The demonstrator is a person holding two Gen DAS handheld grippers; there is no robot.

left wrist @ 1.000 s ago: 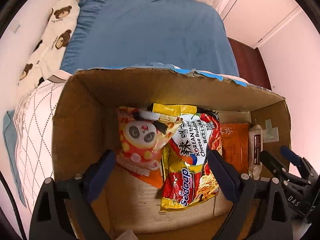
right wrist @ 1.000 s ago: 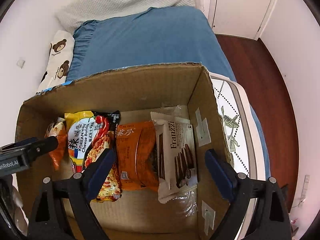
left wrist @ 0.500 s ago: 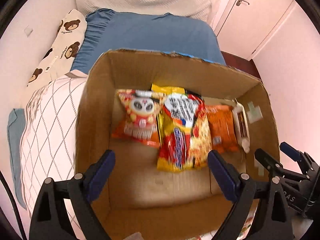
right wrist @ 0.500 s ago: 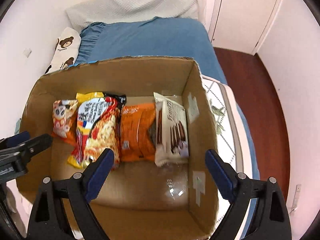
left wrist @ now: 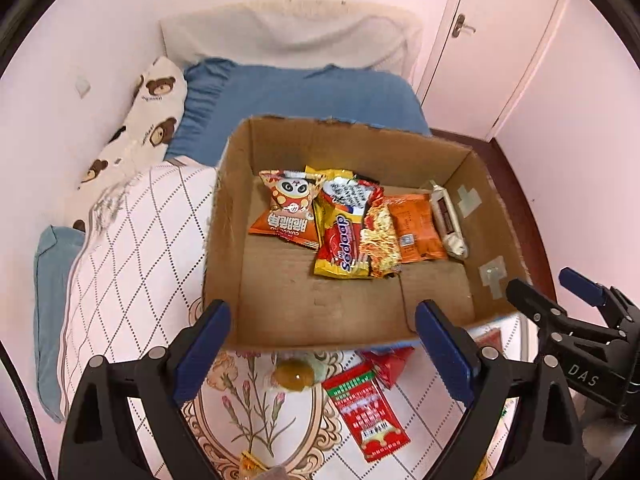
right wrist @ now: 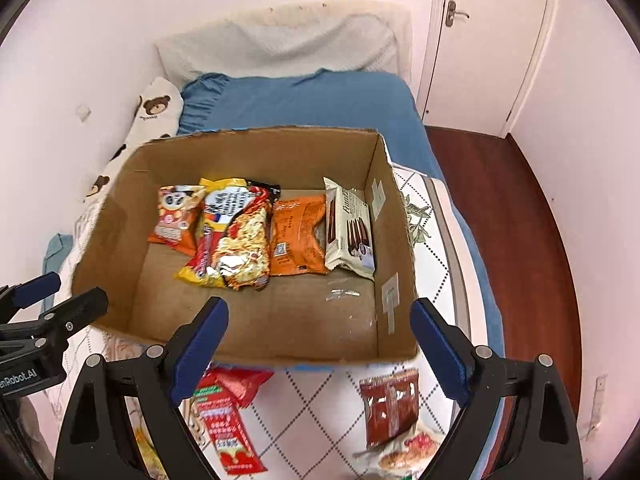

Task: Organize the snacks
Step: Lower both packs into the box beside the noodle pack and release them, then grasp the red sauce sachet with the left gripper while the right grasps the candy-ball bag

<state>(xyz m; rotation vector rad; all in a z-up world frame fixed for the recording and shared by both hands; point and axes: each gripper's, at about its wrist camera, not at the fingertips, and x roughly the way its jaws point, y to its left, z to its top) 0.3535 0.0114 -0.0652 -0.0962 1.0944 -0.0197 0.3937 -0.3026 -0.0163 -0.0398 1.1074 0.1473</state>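
so it's a pink-walled bedroom, white door [right wrist: 480, 40] at the back, bed [left wrist: 304, 92] with a blue sheet and a bear pillow [left wrist: 148, 120]. cardboard box [right wrist: 256, 332] sits on the quilt [left wrist: 132, 248], four-ish snack packs [right wrist: 248, 232] lined along its far side, more red packets [left wrist: 366, 410] loose in front. left hand-held gripper [left wrist: 322, 356] and right hand-held gripper [right wrist: 318, 348] both spread wide, nothing between them.

Blue bedspread [left wrist: 304, 96], bear-print pillow [left wrist: 148, 120], white door [right wrist: 480, 40]
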